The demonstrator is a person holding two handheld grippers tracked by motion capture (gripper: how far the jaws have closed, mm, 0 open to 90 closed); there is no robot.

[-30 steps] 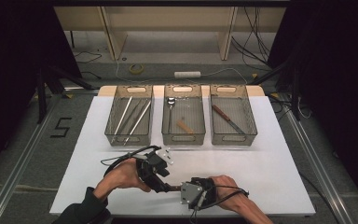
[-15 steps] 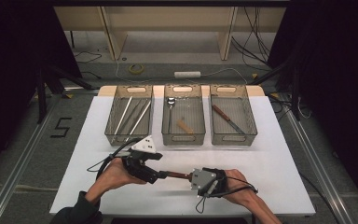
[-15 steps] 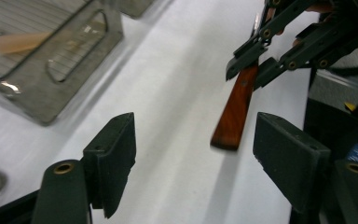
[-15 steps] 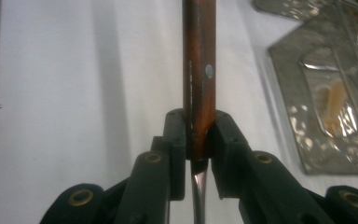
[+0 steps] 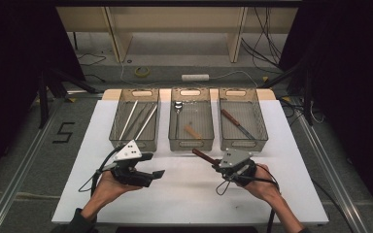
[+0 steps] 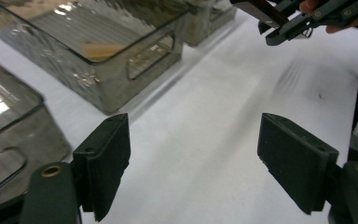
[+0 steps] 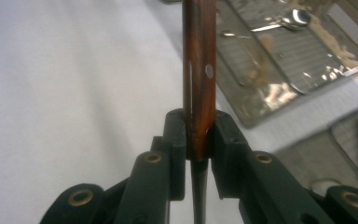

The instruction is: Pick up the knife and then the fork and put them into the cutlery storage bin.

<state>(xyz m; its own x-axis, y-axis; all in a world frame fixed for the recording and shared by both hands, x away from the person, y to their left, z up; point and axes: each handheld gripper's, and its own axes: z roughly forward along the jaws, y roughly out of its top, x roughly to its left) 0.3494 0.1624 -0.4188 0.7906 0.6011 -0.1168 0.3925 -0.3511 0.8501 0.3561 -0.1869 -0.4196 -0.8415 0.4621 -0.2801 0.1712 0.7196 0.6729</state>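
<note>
My right gripper (image 5: 212, 164) is shut on a brown wood-handled knife (image 5: 202, 156) just in front of the middle tray. The handle points up and left from the jaws. In the right gripper view the riveted handle (image 7: 199, 70) stands clamped between the pads of the right gripper (image 7: 198, 135). My left gripper (image 5: 154, 174) hovers over the white table at the left, open and holding nothing. In the left gripper view its jaws stand wide apart around the left gripper (image 6: 191, 172), and the right gripper (image 6: 284, 25) with the knife (image 6: 256, 7) shows at the top right.
Three mesh trays stand in a row at the back of the white table (image 5: 184, 199). The left tray (image 5: 135, 143) holds long metal sticks, the middle tray (image 5: 190, 144) a spoon and a wooden piece, the right tray (image 5: 245, 144) another wood-handled knife (image 5: 235, 124).
The grippers were close together with the knife between them. The left gripper has let go, opened and drawn off to the left. The right gripper has carried the knife right and toward the trays.
</note>
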